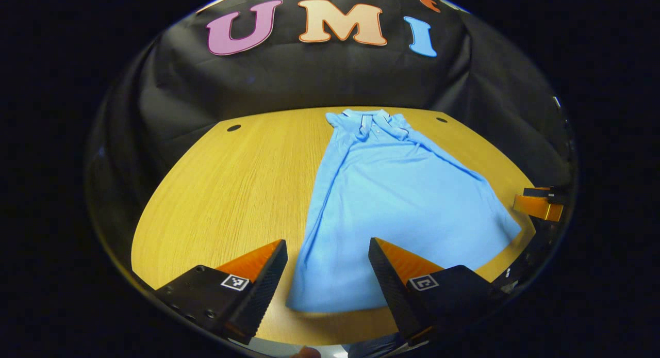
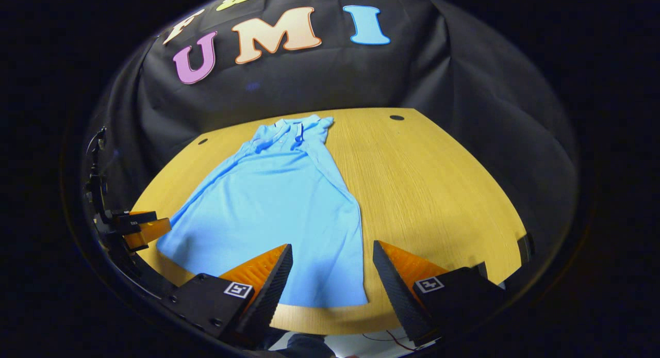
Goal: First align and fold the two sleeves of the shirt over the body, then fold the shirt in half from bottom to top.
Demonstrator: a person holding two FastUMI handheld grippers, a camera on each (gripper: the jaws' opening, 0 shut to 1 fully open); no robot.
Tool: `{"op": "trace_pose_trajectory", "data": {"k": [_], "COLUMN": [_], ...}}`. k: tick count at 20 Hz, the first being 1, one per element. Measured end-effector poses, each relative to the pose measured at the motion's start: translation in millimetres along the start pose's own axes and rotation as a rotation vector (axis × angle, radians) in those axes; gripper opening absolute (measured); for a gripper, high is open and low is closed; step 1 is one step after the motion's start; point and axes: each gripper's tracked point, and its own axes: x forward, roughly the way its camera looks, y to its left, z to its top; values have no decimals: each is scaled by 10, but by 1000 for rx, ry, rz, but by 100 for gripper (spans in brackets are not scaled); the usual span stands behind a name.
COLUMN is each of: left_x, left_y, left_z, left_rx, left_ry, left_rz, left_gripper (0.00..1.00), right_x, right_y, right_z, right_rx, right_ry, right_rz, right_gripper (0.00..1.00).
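Note:
A light blue polo shirt [image 1: 397, 203] lies flat on the wooden table [image 1: 227, 193], collar at the far side, hem toward me, both sleeves folded in over the body. My left gripper [image 1: 327, 244] hovers open over the hem's left corner, nothing between its fingers. In the right gripper view the same shirt [image 2: 273, 213] spreads to the left, and my right gripper [image 2: 332, 249] hangs open above the hem's right corner. The right gripper [image 1: 539, 203] also shows at the far right of the left gripper view; the left gripper [image 2: 139, 226] shows at the left edge of the right gripper view.
Black cloth wall [image 1: 319, 79] closes off the back of the table. Small dark holes [image 1: 233, 127] sit in the tabletop near the far corners. Bare wood lies left of the shirt in the left gripper view and to its right [image 2: 438, 193] in the right gripper view.

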Motion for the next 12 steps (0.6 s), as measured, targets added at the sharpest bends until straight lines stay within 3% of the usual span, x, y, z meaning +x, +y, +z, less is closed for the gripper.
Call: {"op": "trace_pose_trajectory", "data": {"k": [5, 12], "left_x": [49, 53], "left_y": [8, -49], "left_z": [-397, -385], "left_rx": [1, -4], "left_ry": [57, -3], "left_rz": [14, -4], "left_gripper": [96, 99], "right_x": [27, 99], "right_y": [-16, -67], "right_z": [-342, -584], "right_rx": [-28, -45], "right_ry": [49, 103], "right_rz": [-31, -61], "right_gripper": [98, 94]}}
